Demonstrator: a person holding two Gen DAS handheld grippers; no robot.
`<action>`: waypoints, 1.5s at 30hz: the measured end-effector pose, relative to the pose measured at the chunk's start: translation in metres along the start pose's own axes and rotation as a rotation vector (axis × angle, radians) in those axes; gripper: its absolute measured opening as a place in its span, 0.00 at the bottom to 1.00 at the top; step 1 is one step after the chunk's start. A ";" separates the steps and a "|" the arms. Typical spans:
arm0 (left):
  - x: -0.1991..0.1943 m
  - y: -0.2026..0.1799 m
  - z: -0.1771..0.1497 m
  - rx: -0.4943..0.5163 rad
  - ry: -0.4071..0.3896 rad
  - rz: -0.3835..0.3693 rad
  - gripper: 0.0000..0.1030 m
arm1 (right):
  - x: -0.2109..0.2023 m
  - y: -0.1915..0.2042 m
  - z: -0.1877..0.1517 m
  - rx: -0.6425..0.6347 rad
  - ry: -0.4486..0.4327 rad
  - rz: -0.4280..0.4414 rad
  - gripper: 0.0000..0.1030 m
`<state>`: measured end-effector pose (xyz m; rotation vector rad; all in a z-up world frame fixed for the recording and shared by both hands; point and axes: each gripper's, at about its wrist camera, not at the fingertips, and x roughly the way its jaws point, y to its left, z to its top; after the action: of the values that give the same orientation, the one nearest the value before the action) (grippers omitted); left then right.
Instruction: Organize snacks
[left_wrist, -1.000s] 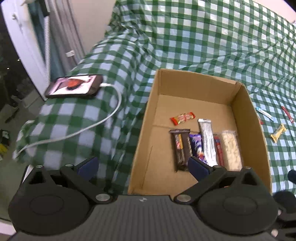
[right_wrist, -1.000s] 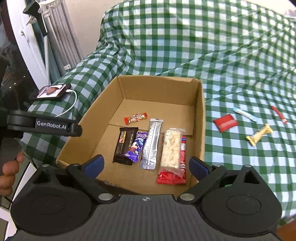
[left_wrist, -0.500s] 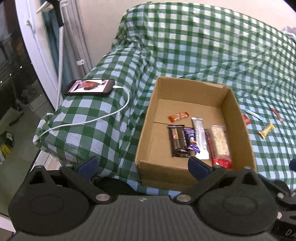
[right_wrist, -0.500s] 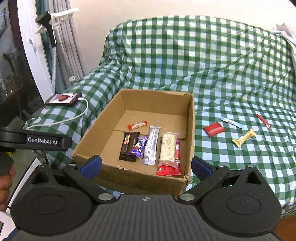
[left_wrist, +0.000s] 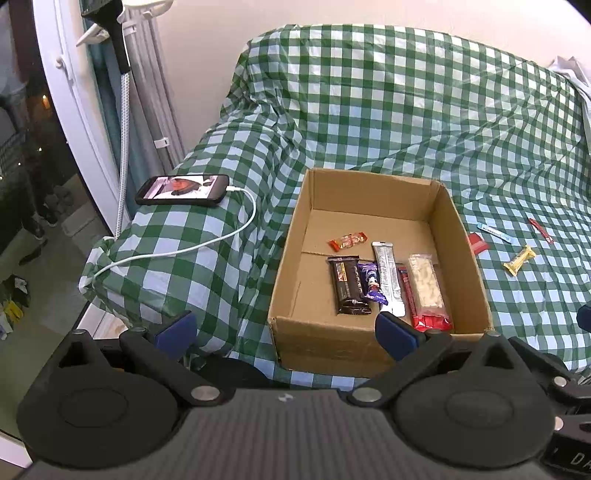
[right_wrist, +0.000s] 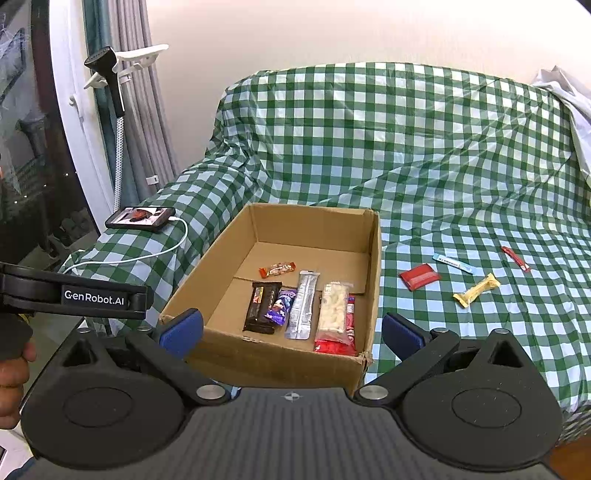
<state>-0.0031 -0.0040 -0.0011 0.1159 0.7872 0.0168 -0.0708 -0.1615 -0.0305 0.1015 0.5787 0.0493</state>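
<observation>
A cardboard box (left_wrist: 284, 280) (right_wrist: 375, 266) sits on a green checked cloth. Inside lie several snacks: a dark chocolate bar (right_wrist: 261, 306), a purple pack (right_wrist: 280, 306), a silver bar (right_wrist: 303, 303), a clear white-snack pack (right_wrist: 333, 306) over a red pack (right_wrist: 338, 341), and a small orange candy (right_wrist: 277, 268). On the cloth right of the box lie a red packet (right_wrist: 419, 276), a blue stick (right_wrist: 452, 263), a yellow bar (right_wrist: 476, 290) and a red stick (right_wrist: 515, 258). My left gripper (left_wrist: 284, 330) and right gripper (right_wrist: 291, 332) are open and empty, held back from the box's near edge.
A phone (left_wrist: 183, 189) on a white charging cable (left_wrist: 207, 242) lies on the cloth left of the box. A steamer stand and curtains (right_wrist: 122, 110) stand at the far left. The left gripper's body (right_wrist: 74, 295) shows at the right wrist view's left edge.
Both grippers have pulled back and up from the box, so the box and cloth look smaller and farther. Both stay open and empty. The snacks have not moved.
</observation>
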 end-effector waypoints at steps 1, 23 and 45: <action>-0.001 0.000 0.000 0.000 -0.002 -0.002 1.00 | -0.001 0.000 0.000 -0.001 -0.002 -0.001 0.99; 0.002 0.007 -0.004 -0.017 0.008 -0.007 1.00 | -0.001 0.005 -0.001 -0.025 0.018 -0.007 0.99; 0.011 0.003 -0.005 0.000 0.026 -0.002 1.00 | 0.010 0.000 -0.007 -0.001 0.048 -0.007 0.99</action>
<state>0.0009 0.0005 -0.0124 0.1151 0.8134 0.0164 -0.0660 -0.1601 -0.0416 0.0974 0.6265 0.0449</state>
